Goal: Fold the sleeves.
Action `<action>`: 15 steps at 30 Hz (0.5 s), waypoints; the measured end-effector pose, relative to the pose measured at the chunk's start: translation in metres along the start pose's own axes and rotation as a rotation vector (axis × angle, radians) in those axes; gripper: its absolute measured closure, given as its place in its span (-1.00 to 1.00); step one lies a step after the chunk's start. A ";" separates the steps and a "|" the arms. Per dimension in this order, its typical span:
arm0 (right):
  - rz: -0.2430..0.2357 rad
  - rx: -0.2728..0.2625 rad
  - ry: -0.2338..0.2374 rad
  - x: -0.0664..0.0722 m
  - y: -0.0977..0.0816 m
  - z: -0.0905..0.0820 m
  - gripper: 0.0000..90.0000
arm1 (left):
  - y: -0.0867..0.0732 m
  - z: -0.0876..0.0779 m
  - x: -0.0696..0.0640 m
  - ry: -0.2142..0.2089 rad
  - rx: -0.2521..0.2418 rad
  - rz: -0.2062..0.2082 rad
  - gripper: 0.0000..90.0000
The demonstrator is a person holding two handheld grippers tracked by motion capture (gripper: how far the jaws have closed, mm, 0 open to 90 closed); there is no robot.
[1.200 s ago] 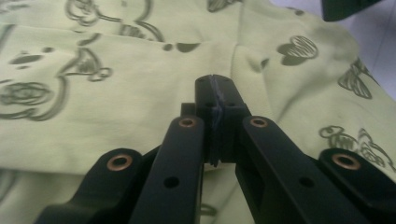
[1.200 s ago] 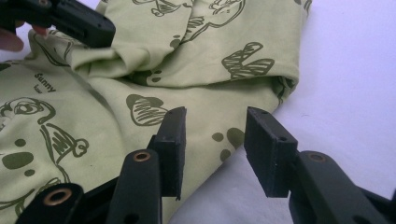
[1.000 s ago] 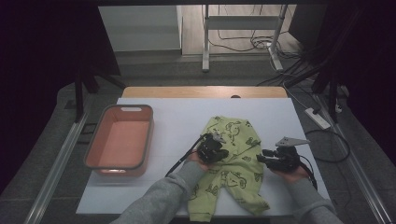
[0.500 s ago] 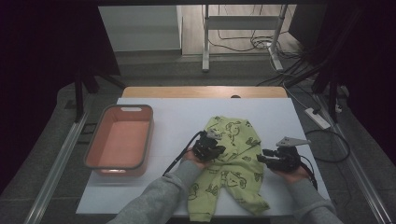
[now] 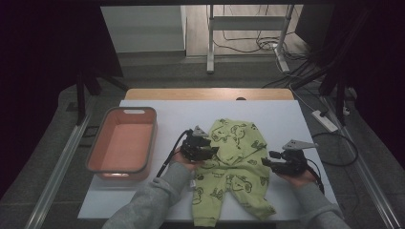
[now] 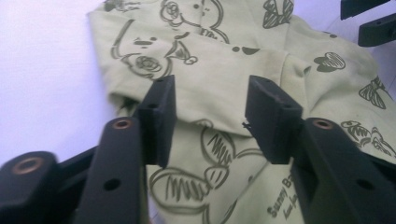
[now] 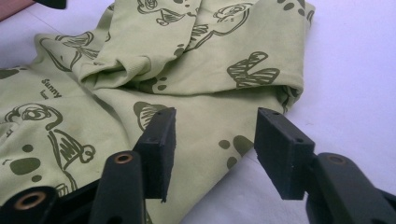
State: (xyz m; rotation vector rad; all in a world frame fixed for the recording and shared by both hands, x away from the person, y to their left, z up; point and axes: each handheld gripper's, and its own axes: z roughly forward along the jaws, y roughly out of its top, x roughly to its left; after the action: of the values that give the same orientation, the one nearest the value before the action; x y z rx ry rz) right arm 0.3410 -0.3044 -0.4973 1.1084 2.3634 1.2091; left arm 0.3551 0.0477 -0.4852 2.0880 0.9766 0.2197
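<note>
Opening left gripper (image 6: 210,119) jaws over green romper (image 5: 231,164), nothing gripped.

The baby romper (image 5: 232,168) is a light green one-piece garment printed with dark olive cartoon figures, paw marks and bow shapes, with small lettering near its middle. It lies flat on the white table top, right of centre, body end away from the person and both legs pointing toward the near edge, splayed slightly apart. Both sleeves are folded inward across the chest, forming overlapping layers. One folded sleeve edge (image 6: 219,88) lies raised over the torso fabric.
</note>
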 end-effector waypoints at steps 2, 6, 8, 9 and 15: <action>-0.003 0.000 -0.001 0.000 0.000 -0.001 0.04 | -0.002 -0.004 0.003 0.007 -0.002 -0.014 0.01; -0.008 0.001 -0.003 0.001 0.000 0.000 -0.02 | -0.005 -0.010 0.009 0.001 -0.005 -0.031 -0.12; -0.010 0.001 -0.009 0.002 0.000 0.000 -0.05 | -0.008 -0.012 0.011 0.001 -0.006 -0.035 -0.15; -0.010 0.002 -0.011 0.002 0.000 0.000 -0.06 | -0.009 -0.013 0.011 0.002 -0.009 -0.037 -0.15; -0.012 0.005 -0.012 0.002 0.000 0.000 -0.08 | -0.014 -0.017 0.016 0.012 0.001 -0.050 -0.21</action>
State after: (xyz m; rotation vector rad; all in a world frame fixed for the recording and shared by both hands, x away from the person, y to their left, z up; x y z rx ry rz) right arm 0.3399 -0.3031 -0.4975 1.0987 2.3626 1.1901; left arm 0.3508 0.0746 -0.4867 2.0627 1.0355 0.2061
